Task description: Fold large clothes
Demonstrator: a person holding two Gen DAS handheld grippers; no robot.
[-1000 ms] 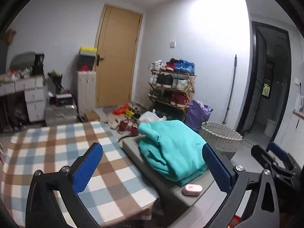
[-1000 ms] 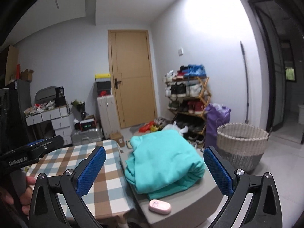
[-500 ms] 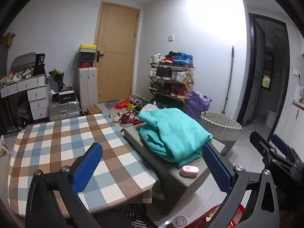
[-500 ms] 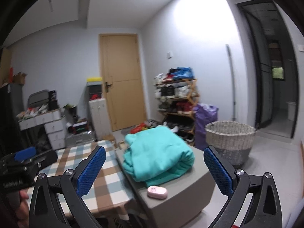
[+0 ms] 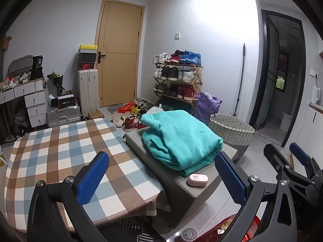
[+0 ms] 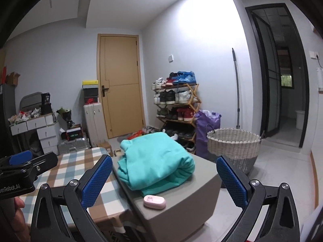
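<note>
1. On a grey ottoman (image 6: pixel 181 197) beside the checked desk (image 5: pixel 60 151) lies the folded teal garment (image 6: pixel 155 161), a pink case (image 6: pixel 154 201) just in front of it.
2. Both hand-held grippers hang empty with jaws spread wide: left hand-held gripper (image 5: pixel 161 173), right hand-held gripper (image 6: pixel 164 178).
3. The left hand-held gripper's body reads "enRobot.AI"; the rest is cut off.
</note>
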